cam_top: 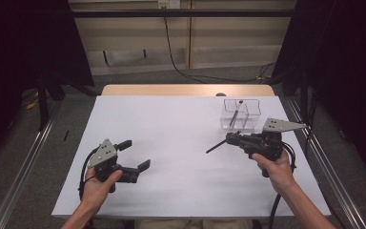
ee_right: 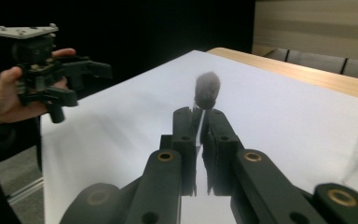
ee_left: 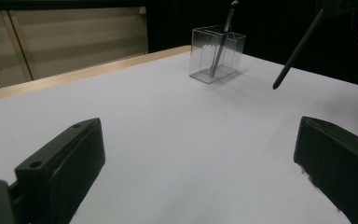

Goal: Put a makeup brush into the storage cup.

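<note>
My right gripper is shut on a thin black pen that sticks out to the left, just above the white table. In the right gripper view the jaws pinch the pen, whose blurred end points away. A clear box stands just behind this gripper with another pen leaning inside. My left gripper hovers open at the table's front left, nothing between its fingers. The left gripper view shows its jaws wide apart, the clear box and the held pen beyond.
A wooden strip runs along the table's far edge. Metal rails flank the table on both sides, and dark curtains hang left and right. A cable trails down the back wall.
</note>
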Motion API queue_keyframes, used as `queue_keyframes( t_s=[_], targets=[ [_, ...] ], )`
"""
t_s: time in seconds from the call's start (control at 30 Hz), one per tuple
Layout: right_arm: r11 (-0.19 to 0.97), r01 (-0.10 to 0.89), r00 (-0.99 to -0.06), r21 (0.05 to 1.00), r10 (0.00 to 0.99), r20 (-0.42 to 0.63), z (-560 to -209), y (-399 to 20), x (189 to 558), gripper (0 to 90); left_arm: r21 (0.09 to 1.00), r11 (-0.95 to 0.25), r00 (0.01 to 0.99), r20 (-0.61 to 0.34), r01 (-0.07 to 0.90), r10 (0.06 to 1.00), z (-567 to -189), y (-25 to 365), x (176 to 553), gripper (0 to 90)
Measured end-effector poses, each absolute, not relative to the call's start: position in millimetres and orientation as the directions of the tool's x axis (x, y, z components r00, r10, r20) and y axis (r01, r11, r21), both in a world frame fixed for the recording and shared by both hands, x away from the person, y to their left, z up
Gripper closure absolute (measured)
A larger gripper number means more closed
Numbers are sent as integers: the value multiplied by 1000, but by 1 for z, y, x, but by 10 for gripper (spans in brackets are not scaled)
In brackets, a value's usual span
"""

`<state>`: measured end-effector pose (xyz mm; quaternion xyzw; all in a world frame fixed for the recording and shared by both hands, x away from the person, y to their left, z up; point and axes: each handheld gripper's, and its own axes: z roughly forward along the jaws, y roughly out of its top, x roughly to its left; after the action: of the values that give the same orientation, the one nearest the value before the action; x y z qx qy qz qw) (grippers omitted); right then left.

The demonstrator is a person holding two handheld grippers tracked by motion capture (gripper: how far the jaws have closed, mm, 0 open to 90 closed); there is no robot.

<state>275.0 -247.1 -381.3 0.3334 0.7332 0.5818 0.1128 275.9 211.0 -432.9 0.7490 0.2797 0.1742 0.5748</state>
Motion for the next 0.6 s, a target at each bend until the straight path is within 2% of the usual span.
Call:
queue_keyframes(
  t_s=[0.07, 0.27, 0.6],
  targets=[
    [96, 358, -744, 929, 630, 222, -381, -250, 273, 850, 965, -139, 763, -82, 221, 642, -435, 221, 271, 24],
    [95, 364, -716, 927, 665, 213, -378, -258, 273, 849, 959, -112, 723, -116, 259, 681, -450, 240, 263, 23],
    [88, 356, -670, 930, 718, 189, -368, -274, 284, 850, 970, -72, 723, -122, 231, 680, -443, 239, 262, 21]
  ],
)
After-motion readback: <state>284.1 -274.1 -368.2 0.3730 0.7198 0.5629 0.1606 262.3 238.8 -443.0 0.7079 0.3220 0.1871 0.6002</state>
